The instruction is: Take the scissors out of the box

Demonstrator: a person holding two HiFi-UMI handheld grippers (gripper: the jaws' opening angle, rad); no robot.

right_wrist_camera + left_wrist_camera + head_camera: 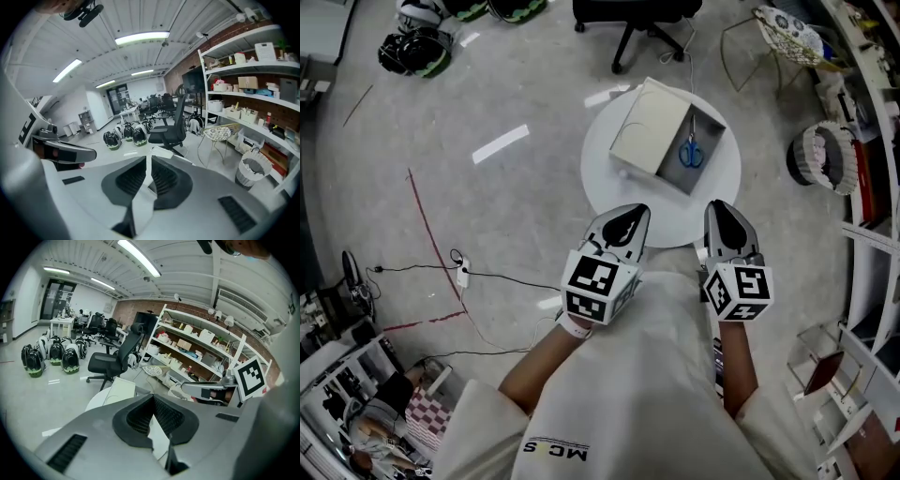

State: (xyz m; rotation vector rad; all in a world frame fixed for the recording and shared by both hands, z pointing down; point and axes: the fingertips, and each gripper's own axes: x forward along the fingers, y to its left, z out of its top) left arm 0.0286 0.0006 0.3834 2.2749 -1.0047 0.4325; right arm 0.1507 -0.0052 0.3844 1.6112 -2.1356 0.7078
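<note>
The blue-handled scissors [691, 152] lie inside the open grey box [706, 141] on the round white table [609, 192]. The box's pale lid [650, 125] is folded out to the left. Both grippers hover at the table's near edge, short of the box. My left gripper [630, 214] is shut with nothing in it, its ribbed pads meeting in the left gripper view [152, 403]. Beside it, my right gripper [722, 210] is also shut and holds nothing [149, 165]. The scissors do not show in either gripper view; only the lid [123, 389] peeks over the left jaws.
A black office chair [633, 23] stands behind the table, with a wire chair [769, 42] and a lined waste basket [825, 157] to the right. Shelving [872, 187] runs down the right side. A cable and plug [461, 274] lie on the floor at left.
</note>
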